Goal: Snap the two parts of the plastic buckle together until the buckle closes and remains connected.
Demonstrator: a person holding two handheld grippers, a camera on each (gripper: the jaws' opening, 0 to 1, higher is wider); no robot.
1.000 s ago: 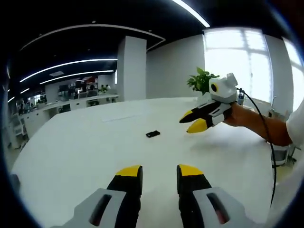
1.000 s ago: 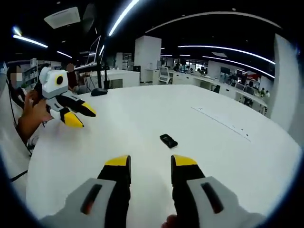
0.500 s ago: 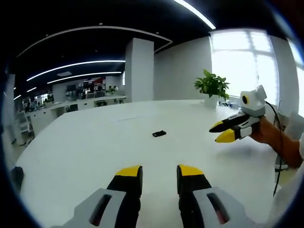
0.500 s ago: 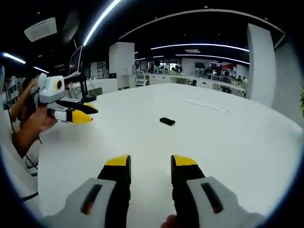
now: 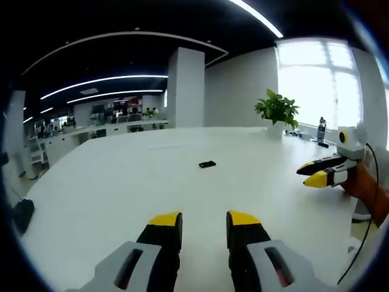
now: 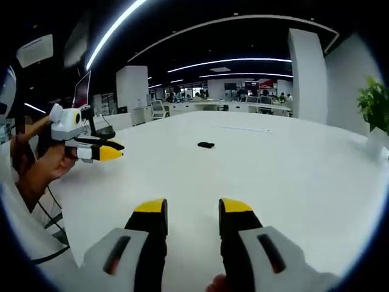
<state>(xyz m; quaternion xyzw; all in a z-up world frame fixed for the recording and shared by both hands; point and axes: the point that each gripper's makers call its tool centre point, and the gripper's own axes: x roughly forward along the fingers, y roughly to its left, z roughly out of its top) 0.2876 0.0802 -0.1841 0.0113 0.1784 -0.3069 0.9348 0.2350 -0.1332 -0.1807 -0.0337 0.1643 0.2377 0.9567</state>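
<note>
On white table (image 5: 109, 182): small, maybe closed, buckle (image 5: 207, 164)

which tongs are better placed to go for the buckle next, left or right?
Neither clearly. The small black plastic buckle lies far out on the white table, near centre ahead of both the left tongs and the right tongs. Both are open, empty and well short of it. Marginally left, a guess.

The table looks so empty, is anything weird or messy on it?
Nothing spilled or broken. A small black buckle lies alone mid-table, looking like one piece. Both grippers, left and right, hang open, far from it.
</note>
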